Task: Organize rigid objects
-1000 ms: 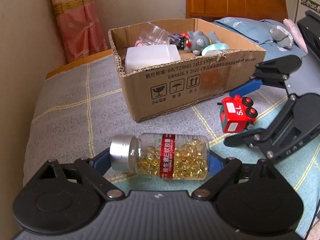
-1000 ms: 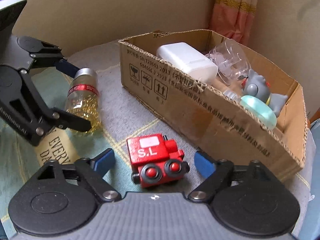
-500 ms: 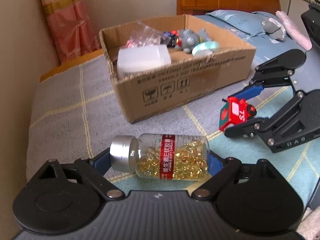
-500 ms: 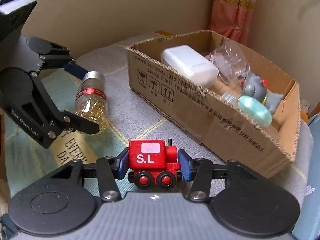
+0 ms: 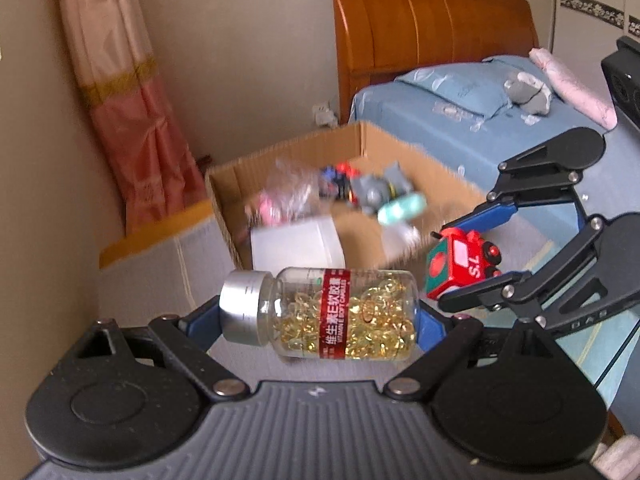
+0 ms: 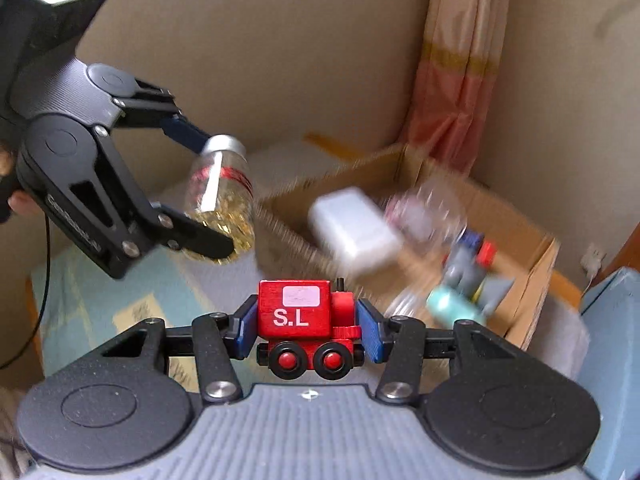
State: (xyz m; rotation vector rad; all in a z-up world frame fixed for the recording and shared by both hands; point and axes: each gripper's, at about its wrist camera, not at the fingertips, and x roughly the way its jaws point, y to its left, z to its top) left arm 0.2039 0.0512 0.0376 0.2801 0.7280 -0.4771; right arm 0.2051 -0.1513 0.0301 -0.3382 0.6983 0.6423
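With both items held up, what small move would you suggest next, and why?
Probably carry the bottle and train on over the open box, then release: each sits clamped between closed jaws, lifted, just short of the box's near wall.

cardboard box point(image 5: 436, 184) on grey blanket point(image 5: 140, 276)

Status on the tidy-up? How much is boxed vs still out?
Done: the open cardboard box already holds a white plastic container, a grey figurine and a mint-green roll. In hand: the left gripper holds the clear capsule bottle with silver cap, the right gripper the red wooden toy train, both in the air. Left: drop both in the box.
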